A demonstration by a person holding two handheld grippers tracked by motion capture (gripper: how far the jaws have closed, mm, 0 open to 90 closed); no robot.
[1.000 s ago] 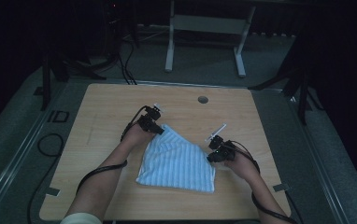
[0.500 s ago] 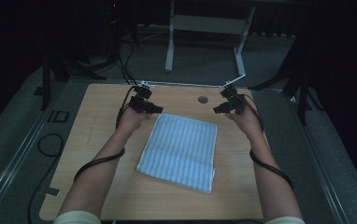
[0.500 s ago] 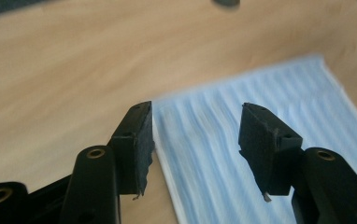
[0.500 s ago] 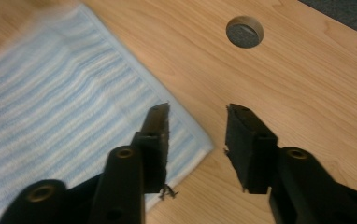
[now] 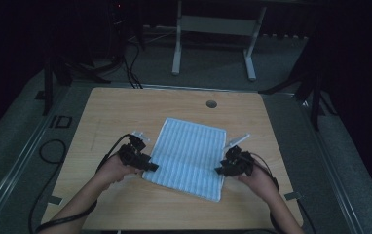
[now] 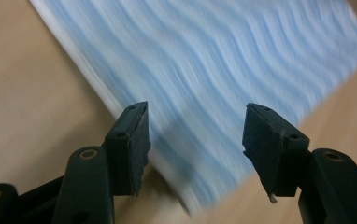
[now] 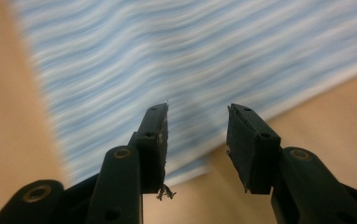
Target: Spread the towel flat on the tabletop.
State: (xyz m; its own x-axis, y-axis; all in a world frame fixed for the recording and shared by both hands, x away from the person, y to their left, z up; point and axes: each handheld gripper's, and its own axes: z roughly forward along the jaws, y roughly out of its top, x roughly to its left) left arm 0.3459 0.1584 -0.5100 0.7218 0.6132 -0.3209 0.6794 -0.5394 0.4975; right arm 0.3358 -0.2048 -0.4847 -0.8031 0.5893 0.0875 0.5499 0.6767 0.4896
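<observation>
We see a folded cloth of light blue and white striped fabric [image 5: 189,156] lying flat on the pale wooden tabletop [image 5: 125,105], a little toward the near edge and roughly midway between the left and right edges, its long sides running slightly askew to the table's edges. Our left gripper [image 5: 147,165], black and held in the left hand [image 5: 113,169], sits at the cloth's near left corner, its tips right at the fabric's border. In the left gripper view the two black jaws stand parted at a middling width, having just been opening, and the striped fabric [image 6: 223,70] lies beneath and beyond them with nothing pinched between the pads; the cloth's white edge runs diagonally past the left jaw onto bare wood. Our right gripper [image 5: 221,170], held in the right hand [image 5: 257,178], sits at the cloth's right side near the near right corner, just at its border. In the right gripper view its jaws are likewise apart, somewhat narrower, with no cloth gripped between them, and the striped fabric [image 7: 190,60] spreads out past the tips while bare wood shows at either side. Both gripper views are blurred. A small round hole [image 5: 211,104] sits in the tabletop near the far edge, well apart from the cloth.
</observation>
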